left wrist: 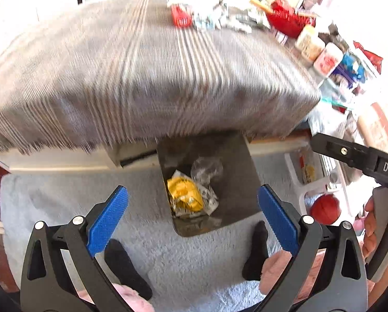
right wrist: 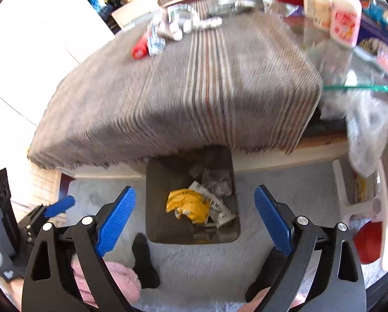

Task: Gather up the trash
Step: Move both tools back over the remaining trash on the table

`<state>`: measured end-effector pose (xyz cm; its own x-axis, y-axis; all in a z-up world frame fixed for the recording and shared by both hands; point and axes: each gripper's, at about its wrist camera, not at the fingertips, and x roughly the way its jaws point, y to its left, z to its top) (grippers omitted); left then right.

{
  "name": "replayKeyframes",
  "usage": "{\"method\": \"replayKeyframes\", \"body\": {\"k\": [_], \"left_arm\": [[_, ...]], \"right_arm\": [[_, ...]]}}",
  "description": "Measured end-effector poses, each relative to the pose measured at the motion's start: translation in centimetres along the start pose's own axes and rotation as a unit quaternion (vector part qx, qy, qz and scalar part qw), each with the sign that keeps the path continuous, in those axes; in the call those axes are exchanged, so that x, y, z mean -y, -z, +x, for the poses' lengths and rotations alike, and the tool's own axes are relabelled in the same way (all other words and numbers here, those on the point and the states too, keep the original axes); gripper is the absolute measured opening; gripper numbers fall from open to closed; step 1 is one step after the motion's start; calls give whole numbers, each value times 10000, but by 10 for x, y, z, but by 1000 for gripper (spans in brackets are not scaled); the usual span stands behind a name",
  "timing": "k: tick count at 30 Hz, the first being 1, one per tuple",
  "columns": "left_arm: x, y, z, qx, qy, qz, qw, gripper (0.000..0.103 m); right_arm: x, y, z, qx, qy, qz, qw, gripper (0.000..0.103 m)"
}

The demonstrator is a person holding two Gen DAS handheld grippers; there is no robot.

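Note:
A dark bin [left wrist: 235, 171] [right wrist: 162, 182] stands on the pale rug under the table's edge. Inside it lie a crumpled yellow wrapper [left wrist: 184, 193] [right wrist: 188, 204], a white printed wrapper [right wrist: 219, 208] and clear plastic [left wrist: 206, 169]. My left gripper [left wrist: 194, 221] hangs above the bin, open, with nothing between its blue pads. My right gripper [right wrist: 195, 217] is also open and empty over the bin. More trash sits at the table's far end: a red wrapper [left wrist: 181, 17] [right wrist: 139, 49] and crumpled silvery-white wrappers [left wrist: 219, 17] [right wrist: 178, 24].
A grey striped cloth [left wrist: 142, 72] [right wrist: 181, 91] covers the table. Jars [left wrist: 318, 49] [right wrist: 344, 23], a red bowl [left wrist: 287, 18] and packets crowd its right side. A person's black-socked feet [left wrist: 126, 267] [right wrist: 144, 262] flank the bin. A red ball [left wrist: 325, 209] and white rack sit right.

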<state>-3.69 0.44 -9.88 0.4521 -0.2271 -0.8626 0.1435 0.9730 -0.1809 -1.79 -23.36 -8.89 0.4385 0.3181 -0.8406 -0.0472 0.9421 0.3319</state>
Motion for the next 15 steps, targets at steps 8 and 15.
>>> {"method": "replayKeyframes", "body": {"k": [8, 15], "left_arm": [[-6, -63, -27, 296, -178, 15, 9994, 95], [-19, -124, -17, 412, -439, -70, 9982, 95]], "right_arm": [[1, -50, -31, 324, 127, -91, 9994, 95], [0, -102, -22, 461, 191, -299, 9983, 99]]}}
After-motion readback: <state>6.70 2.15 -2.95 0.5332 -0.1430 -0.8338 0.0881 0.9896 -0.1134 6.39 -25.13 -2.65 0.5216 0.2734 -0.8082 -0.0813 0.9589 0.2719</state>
